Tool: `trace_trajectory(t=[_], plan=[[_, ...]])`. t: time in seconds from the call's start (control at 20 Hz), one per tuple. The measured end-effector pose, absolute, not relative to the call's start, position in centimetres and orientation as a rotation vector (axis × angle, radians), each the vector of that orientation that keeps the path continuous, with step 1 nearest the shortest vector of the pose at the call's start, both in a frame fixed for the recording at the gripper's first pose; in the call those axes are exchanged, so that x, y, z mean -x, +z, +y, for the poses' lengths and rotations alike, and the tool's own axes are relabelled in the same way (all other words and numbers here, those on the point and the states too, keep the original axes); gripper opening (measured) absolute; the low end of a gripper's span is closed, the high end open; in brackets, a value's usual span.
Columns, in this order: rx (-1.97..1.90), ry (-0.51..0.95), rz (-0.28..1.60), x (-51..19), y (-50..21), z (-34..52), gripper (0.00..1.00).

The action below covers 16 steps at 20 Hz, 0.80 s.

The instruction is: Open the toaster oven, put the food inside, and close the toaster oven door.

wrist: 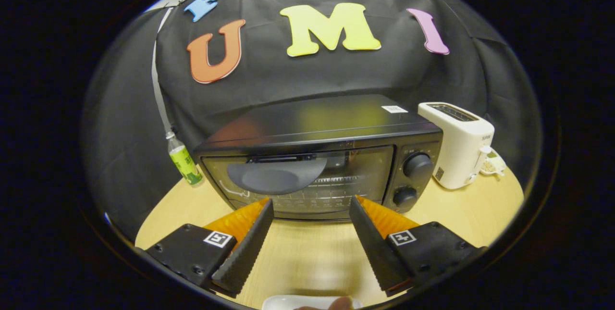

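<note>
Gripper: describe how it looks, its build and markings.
The gripper has two wedge-shaped fingers with ribbed inner faces, set apart. Each is fixed on a black block with screws, and each block bears a small square black-and-white marker.

The toaster oven (pixel 319 156) stands on the worktop (pixel 461 214) just ahead of the hand-held gripper (pixel 311 209), its door shut and facing the fingers, which are spread wide apart with bare worktop between them. Two knobs (pixel 417 165) sit one above the other on the oven's right side. A pop-up toaster (pixel 459 144) stands just right of the oven. A small bottle (pixel 185 162) stands to the oven's left, against the booth wall. Behind the fingers, nearest the camera, lies a plate (pixel 298 302).
</note>
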State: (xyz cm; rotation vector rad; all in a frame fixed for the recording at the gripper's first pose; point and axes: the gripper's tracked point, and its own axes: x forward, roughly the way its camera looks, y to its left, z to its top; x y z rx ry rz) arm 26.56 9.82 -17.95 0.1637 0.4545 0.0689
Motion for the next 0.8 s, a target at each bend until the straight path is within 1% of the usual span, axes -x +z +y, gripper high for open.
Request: trace_trajectory(t=[0.25,0.5,0.65,0.8], plan=[[-0.156,0.086,0.396,-25.5,-15.3,10.4,1.0],[-0.13,0.104,0.307,-23.3,-11.2,11.0,1.0],[-0.097,0.117,0.246,-20.8,-7.8,11.1,1.0],[-0.104,0.111,0.199,-16.7,-5.1,10.4,1.0]])
